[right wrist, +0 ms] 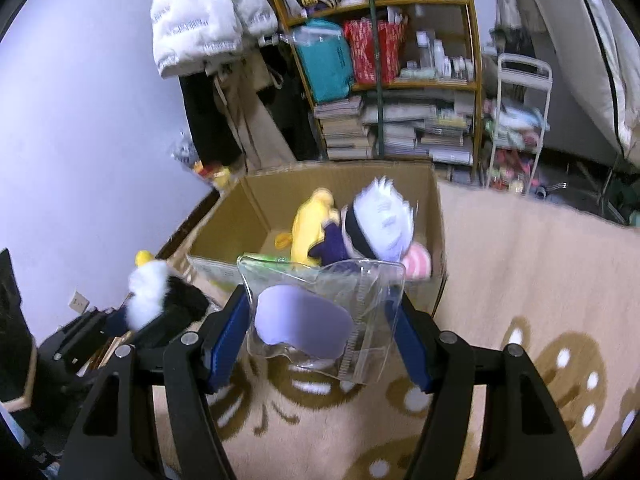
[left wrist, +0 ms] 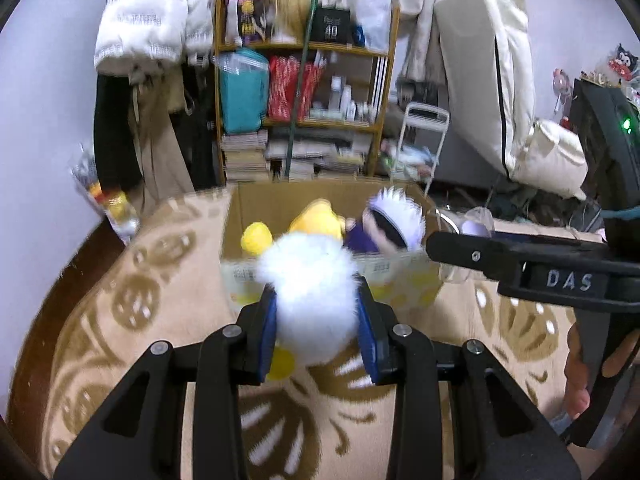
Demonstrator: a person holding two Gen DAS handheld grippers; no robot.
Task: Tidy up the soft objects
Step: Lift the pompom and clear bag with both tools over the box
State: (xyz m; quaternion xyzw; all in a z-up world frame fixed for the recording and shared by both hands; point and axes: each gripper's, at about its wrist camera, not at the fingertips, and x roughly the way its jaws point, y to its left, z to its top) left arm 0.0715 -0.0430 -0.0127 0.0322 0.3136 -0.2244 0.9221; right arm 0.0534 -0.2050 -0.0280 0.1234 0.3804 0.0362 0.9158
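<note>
My left gripper (left wrist: pixel 318 312) is shut on a fluffy white plush (left wrist: pixel 312 288) with yellow feet, held just in front of an open cardboard box (left wrist: pixel 236 216). The plush also shows at the left of the right wrist view (right wrist: pixel 146 296). My right gripper (right wrist: pixel 324 320) is shut on a clear plastic pouch (right wrist: pixel 360 300) with a lavender eye mask (right wrist: pixel 300 322) inside, held at the box's near edge (right wrist: pixel 212 266). Inside the box lie a yellow plush (right wrist: pixel 310 226) and a white-haired doll in purple (right wrist: pixel 380 216).
A beige patterned rug (right wrist: pixel 520 280) covers the floor. A wooden shelf (right wrist: pixel 400 40) with books and bottles stands behind the box. A white jacket (right wrist: pixel 200 12) hangs at the left. A white cart (right wrist: pixel 516 120) and a folded mattress (left wrist: pixel 492 80) are to the right.
</note>
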